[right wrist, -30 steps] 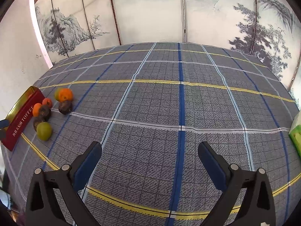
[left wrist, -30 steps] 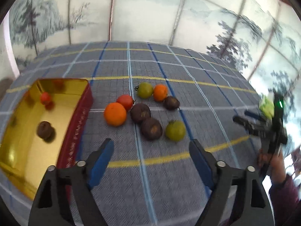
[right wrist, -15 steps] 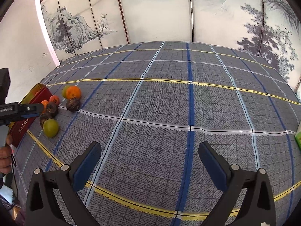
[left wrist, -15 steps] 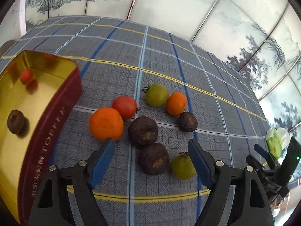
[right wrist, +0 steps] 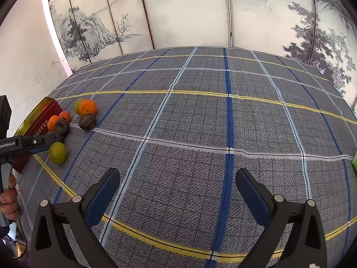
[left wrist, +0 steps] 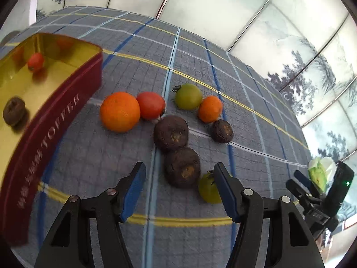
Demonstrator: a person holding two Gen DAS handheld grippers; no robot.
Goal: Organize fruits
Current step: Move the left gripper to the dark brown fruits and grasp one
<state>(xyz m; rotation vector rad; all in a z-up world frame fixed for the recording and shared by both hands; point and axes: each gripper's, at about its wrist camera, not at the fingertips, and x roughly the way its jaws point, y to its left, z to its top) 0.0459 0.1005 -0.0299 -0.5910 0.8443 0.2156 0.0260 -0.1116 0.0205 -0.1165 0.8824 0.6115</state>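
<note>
Loose fruits lie on the checked cloth: a big orange, a red tomato, a green tomato, a small orange, and three dark brown fruits. The nearest dark fruit sits between the jaws of my left gripper, which are closing; gaps still show on both sides. A yellow-green fruit is half hidden behind the right finger. The red toffee tin at the left holds a small red fruit and a dark one. My right gripper hangs open over bare cloth, far from the fruit pile.
A green and white packet lies at the cloth's right edge, behind the right gripper's body. A painted folding screen stands along the far side. A hand grips the left tool's handle. Wide bare cloth lies right of the fruit.
My left gripper has come down and closer to the fruit, rolled, and narrowed its jaws around the nearest dark fruit. The right gripper has stayed put.
</note>
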